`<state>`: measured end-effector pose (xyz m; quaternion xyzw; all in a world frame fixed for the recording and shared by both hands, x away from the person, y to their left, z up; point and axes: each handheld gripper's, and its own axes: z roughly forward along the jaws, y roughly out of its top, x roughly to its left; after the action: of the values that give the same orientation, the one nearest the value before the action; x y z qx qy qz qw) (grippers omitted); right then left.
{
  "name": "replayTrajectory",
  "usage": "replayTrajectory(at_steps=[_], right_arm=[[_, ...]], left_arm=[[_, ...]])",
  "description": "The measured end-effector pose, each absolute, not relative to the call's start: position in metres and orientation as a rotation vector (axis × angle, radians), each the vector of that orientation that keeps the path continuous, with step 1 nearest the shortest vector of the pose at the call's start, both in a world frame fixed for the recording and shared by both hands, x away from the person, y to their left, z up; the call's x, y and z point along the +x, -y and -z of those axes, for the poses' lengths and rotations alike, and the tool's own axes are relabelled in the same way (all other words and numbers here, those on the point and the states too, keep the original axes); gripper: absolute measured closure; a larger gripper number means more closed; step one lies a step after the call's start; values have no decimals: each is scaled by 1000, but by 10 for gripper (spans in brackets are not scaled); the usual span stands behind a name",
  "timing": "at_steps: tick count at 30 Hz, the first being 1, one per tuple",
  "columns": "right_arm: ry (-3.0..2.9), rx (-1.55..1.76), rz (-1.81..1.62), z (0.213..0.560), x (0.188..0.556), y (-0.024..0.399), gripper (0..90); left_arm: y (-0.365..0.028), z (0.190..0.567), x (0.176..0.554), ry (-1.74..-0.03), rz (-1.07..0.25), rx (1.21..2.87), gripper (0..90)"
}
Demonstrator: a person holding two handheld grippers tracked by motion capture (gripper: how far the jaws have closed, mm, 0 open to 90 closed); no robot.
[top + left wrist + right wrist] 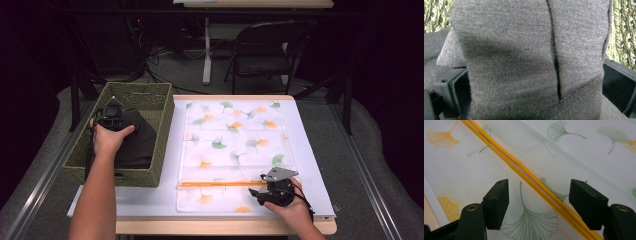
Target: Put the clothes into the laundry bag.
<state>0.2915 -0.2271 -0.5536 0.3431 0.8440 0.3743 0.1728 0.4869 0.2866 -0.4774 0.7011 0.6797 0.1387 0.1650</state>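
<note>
A dark grey cloth [139, 144] lies in a woven green basket [165, 131] at the table's left. My left gripper [114, 119] points down into that basket. In the left gripper view the grey cloth [524, 50] bulges between the widely spread jaws of the left gripper [534, 92], and basket weave [621, 37] shows behind. A white mesh bag [232, 145] printed with ginkgo leaves lies flat on the table, its yellow zipper [220, 184] near the front. My right gripper [257, 192] rests open at the zipper's right end. The zipper [534, 182] runs diagonally between the right gripper's [539, 202] jaws.
The white table top [311, 150] shows around the bag, with a wooden front edge [200, 226]. Beyond the table stand a black folding chair [265, 47] and a white desk leg [206, 50] on dark floor with cables.
</note>
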Motion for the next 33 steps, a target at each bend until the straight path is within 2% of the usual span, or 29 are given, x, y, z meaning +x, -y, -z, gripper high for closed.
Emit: replayTrajectory(at_steps=[7, 33], right_arm=[[-2397, 972, -1061, 554, 292, 227, 323], [-2407, 971, -1055, 555, 292, 226, 323]], left_arm=[[-292, 487, 486, -1926, -368, 1950, 0], [-289, 496, 488, -1949, -331, 1991, 0]])
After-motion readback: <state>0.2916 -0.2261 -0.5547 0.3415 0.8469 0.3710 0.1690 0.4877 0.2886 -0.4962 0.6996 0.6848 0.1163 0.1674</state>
